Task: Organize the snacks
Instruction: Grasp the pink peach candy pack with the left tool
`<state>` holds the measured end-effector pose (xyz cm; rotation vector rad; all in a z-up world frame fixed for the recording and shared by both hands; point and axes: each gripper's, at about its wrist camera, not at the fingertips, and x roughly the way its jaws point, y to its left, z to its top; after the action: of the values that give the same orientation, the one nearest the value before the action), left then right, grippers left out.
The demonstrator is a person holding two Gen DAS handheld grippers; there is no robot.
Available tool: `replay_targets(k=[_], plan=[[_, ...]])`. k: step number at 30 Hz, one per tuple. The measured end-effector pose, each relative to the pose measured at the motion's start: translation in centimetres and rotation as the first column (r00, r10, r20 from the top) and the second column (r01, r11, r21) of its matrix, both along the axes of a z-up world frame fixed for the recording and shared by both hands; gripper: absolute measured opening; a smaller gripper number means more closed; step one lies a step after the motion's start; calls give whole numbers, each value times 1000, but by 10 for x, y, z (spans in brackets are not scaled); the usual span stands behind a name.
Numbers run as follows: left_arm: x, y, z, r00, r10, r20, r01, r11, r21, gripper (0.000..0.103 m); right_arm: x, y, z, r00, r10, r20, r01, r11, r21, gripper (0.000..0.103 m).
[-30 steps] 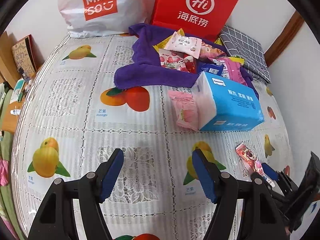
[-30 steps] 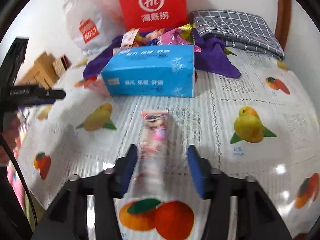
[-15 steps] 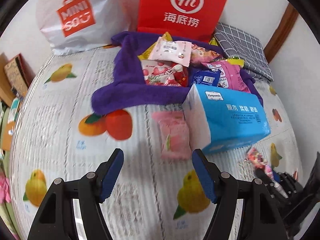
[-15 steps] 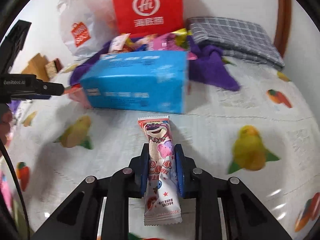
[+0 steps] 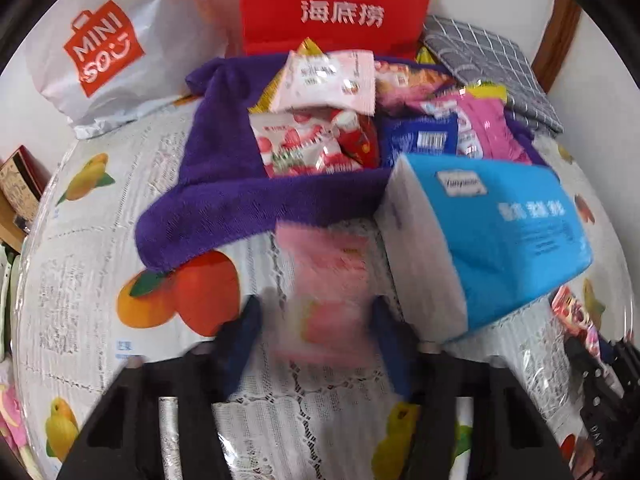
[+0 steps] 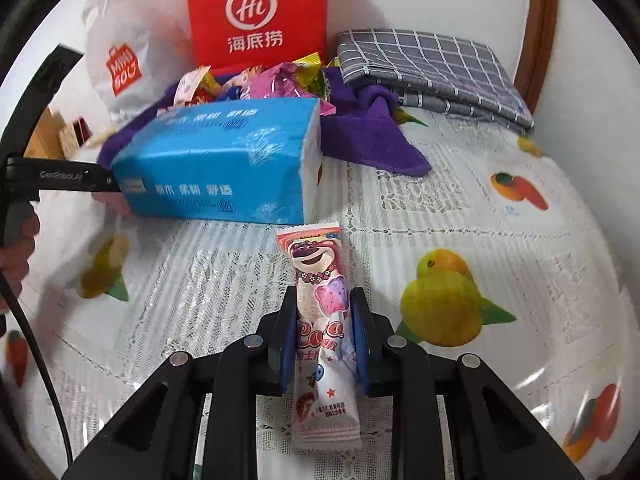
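Since a second ago, both tools have dropped onto their packets. Left wrist view: the left gripper [image 5: 316, 332] is closing around a pink snack packet [image 5: 324, 280] lying just beside the blue tissue pack [image 5: 500, 236]; blur hides whether the pads touch. It looks light, soft, crinkly (likely slippery film), long axis pointing away toward the purple cloth [image 5: 224, 200].

Right wrist view: the right gripper [image 6: 325, 340] is clamped narrow on the bear-print stick snack [image 6: 320, 300] mid-length, long axis running along the fingers, near the tissue pack on the tablecloth [image 6: 460, 208]. Mid-body is the sensible hold.

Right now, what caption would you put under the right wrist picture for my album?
Right gripper shut on a bear snack packet, in front of the blue tissue pack.
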<state>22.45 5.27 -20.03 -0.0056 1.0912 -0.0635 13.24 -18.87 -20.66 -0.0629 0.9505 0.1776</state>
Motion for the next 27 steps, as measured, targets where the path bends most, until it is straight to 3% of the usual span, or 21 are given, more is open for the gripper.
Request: replay_targets(k=[3,16,19,20,21,27], plan=[[-5,-1,2,1000,-23,11,23,1000,-9,33,0,-6,-1,1000,-4,-6,4,999,32,25],[-90,10,9,998,-57,-13,57,997,-51,34,1,-12,-2,1000,-6,-15,7,997,77,25],[-99,10,9,998,-70,-5,70,997,-21,45,2,-13,-1,1000,-6,-15,7,997,81,25],[-99,10,9,998,-68,-4,68,998,-4,58,2,-13,-1,1000,-5,-15,7,997,81,25],[-100,10,7,998,-64,-1,64,998,20,65,2,-13,-1,1000,-4,-16,5,996,84,27],[-97,17,5,999,-24,26,23,999,23,66,2,-14,-2,999,26,-20,-23,992,127,39]])
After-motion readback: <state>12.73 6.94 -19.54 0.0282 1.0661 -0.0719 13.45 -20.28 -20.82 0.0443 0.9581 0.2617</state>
